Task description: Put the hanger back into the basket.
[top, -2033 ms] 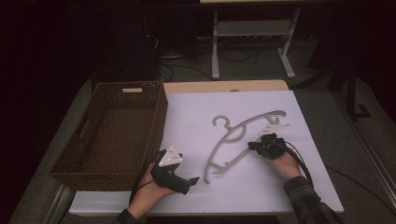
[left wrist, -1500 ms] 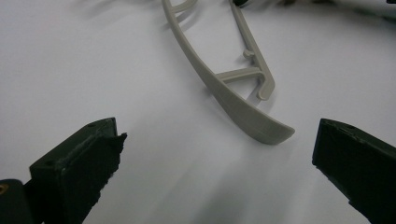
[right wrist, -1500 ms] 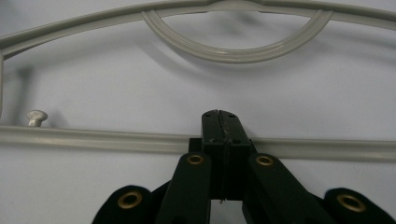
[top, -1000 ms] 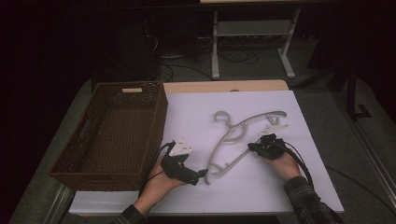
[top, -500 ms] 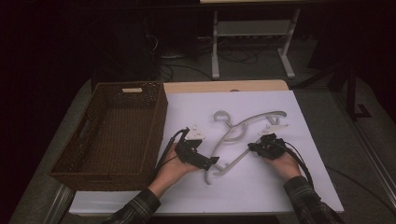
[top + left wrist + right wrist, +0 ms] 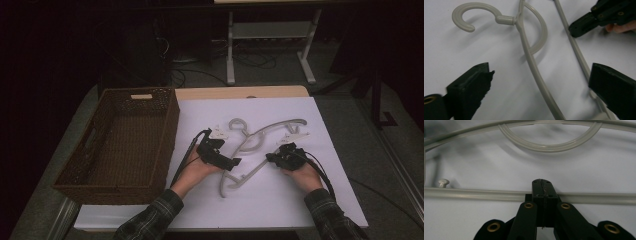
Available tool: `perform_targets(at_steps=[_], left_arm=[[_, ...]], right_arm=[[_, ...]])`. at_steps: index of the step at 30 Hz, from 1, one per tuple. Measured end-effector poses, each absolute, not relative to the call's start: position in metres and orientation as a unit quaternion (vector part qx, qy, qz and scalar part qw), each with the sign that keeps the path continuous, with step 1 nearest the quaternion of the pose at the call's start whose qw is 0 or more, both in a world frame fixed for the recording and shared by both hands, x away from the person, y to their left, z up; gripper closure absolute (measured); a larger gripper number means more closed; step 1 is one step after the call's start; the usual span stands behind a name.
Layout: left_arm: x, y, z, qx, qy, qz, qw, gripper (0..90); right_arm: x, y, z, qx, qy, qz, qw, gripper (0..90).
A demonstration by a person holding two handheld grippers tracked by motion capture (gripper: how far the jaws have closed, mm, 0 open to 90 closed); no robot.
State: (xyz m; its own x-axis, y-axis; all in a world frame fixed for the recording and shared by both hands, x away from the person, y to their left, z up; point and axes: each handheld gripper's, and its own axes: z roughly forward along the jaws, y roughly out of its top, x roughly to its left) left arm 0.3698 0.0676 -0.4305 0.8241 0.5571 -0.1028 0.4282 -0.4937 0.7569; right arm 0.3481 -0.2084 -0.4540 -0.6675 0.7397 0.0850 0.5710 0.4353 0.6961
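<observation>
Grey plastic hanger [image 6: 260,145] lay flat on the white sheet [image 6: 325,200], to the right of the wicker basket [image 6: 120,145]. Left gripper [image 6: 231,162] was wide open and had just started closing a little; hanger's curved arm [image 6: 534,67] and its lower bar [image 6: 576,52] both ran up through the gap between the two jaws, pads touching neither. Hook [image 6: 471,15] sat ahead of the left jaw, up and off to that side. Right gripper [image 6: 270,158] was fully shut, jaws pressed flat together with nothing visibly pinched between them; tips rested over the hanger's lower bar [image 6: 474,194], which crossed straight in front of the jaws. Curved neck loop [image 6: 549,145] lay further ahead of those tips. Right gripper's closed tips [image 6: 584,25] also showed beyond the left gripper's right-hand jaw, against the bar.
</observation>
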Motion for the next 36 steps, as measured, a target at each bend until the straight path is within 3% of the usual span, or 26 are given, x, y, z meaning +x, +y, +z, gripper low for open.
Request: perform_targets(at_steps=[19,29,31,36], left_arm=[[0.394,0.052,-0.45,0.875,0.282,0.035,0.392,28.6],[0.396,0.045,-0.452,0.883,0.272,0.025,0.383,45.4],[0.398,0.046,-0.451,0.882,0.273,0.021,0.384,53.0],[0.4,0.044,-0.452,0.881,0.275,0.012,0.385,58.4]], right_arm=[[0.349,-0.209,-0.454,0.391,0.839,0.361,0.115,90.0],[0.349,-0.209,-0.454,0.39,0.839,0.361,0.115,90.0],[0.348,-0.209,-0.454,0.39,0.839,0.361,0.115,90.0],[0.349,-0.209,-0.454,0.39,0.839,0.361,0.115,90.0]])
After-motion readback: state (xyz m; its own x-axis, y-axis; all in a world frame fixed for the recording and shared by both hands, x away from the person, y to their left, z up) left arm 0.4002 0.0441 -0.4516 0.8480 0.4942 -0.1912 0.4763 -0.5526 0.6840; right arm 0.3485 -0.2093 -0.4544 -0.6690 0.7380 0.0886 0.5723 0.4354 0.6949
